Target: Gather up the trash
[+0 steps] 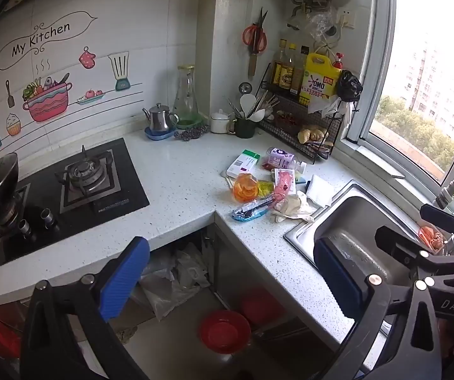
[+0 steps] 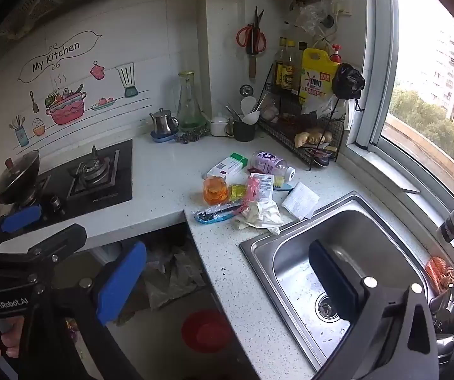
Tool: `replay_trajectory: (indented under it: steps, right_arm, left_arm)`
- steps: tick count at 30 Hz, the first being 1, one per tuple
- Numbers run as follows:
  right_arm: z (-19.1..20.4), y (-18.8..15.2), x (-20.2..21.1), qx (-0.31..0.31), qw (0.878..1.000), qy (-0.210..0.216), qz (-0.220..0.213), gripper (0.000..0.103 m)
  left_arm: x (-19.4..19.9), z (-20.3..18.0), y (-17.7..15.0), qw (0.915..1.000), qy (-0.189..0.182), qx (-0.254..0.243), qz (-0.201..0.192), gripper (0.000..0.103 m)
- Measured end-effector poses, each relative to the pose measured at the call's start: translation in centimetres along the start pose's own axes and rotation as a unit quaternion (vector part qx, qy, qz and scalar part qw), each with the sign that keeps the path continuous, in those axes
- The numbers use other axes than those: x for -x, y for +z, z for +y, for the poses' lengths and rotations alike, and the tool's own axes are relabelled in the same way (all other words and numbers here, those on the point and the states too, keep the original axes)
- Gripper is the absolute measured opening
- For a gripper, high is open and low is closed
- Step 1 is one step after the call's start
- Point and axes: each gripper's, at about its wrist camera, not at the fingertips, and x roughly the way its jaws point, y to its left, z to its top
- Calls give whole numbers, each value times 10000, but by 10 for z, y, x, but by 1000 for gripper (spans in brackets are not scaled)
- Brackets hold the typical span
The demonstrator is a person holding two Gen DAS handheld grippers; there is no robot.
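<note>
both hand-held grippers (image 1: 230, 272) (image 2: 227, 280) gape empty, well short of counter-edge trash (image 1: 265, 190).

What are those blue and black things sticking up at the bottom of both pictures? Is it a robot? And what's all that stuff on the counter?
No robot: a person holds two grabbing tools, each with a camera looking along its blue jaws. One picture comes from the left gripper, the other from the right gripper. Both stand wide open and hold nothing. On the counter beside the sink lies a heap of trash: a white and green box, a purple bottle, an orange wrapper and a crumpled glove.
</note>
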Motion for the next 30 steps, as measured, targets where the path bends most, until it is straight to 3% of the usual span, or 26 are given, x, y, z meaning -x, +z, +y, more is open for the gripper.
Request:
replay_trajectory:
  steps: [8,30]
  right_arm:
    - [1,2,1,-8,10000,23,62,102]
    - [8,-9,1,106,9995,142,244,102]
  left_arm:
    - [8,-10,-7,9999,85,-44,-139,103]
    - [17,4,-16,9998,99,130,75,103]
